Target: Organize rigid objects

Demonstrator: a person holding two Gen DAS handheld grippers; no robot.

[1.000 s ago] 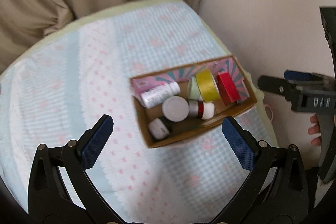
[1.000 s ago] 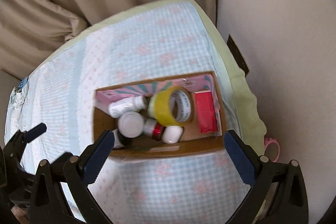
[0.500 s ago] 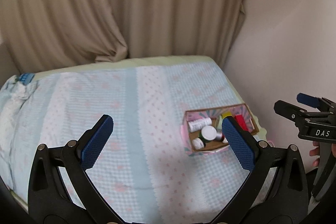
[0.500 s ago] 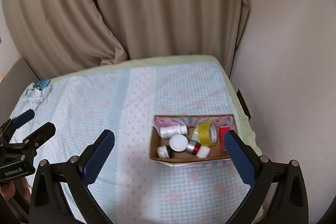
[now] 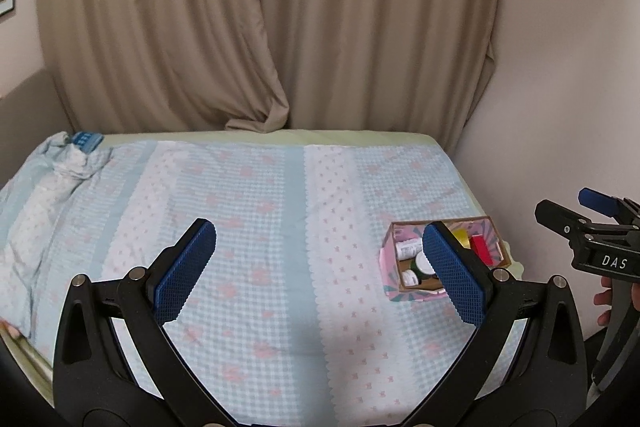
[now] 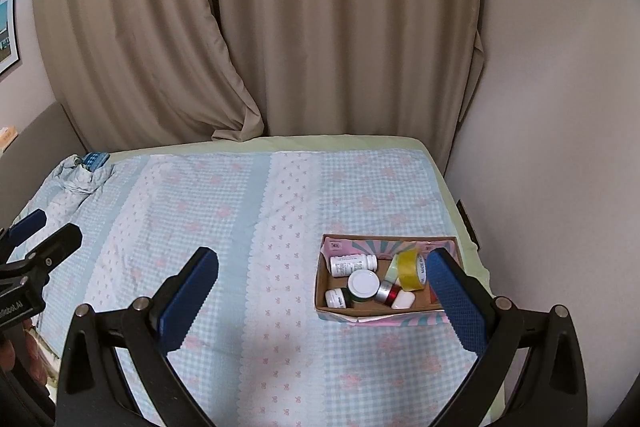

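A cardboard box [image 6: 332, 308] with pink patterned flaps lies on the bed at the right, also seen as the box [image 5: 390, 281] in the left wrist view. Inside lie a white pill bottle [image 6: 352, 264], a white-lidded jar [image 6: 363, 283], a roll of yellow tape [image 6: 409, 269], a small red-banded bottle [image 6: 388, 293] and a red block [image 5: 480, 248]. My left gripper [image 5: 318, 271] is open and empty, held high above the bed left of the box. My right gripper [image 6: 324, 301] is open and empty, well back from the box.
The bed carries a blue-and-white checked cover [image 6: 248, 219] with pink bows. Crumpled cloth [image 6: 80, 175] sits at its far left corner. Beige curtains [image 6: 280, 27] hang behind, a plain wall [image 6: 560, 147] runs along the right. A hand [image 5: 604, 301] shows at the right edge.
Both grippers have drawn up and back from the box, which now looks small and far. Both stay open. The box contents have not shifted.
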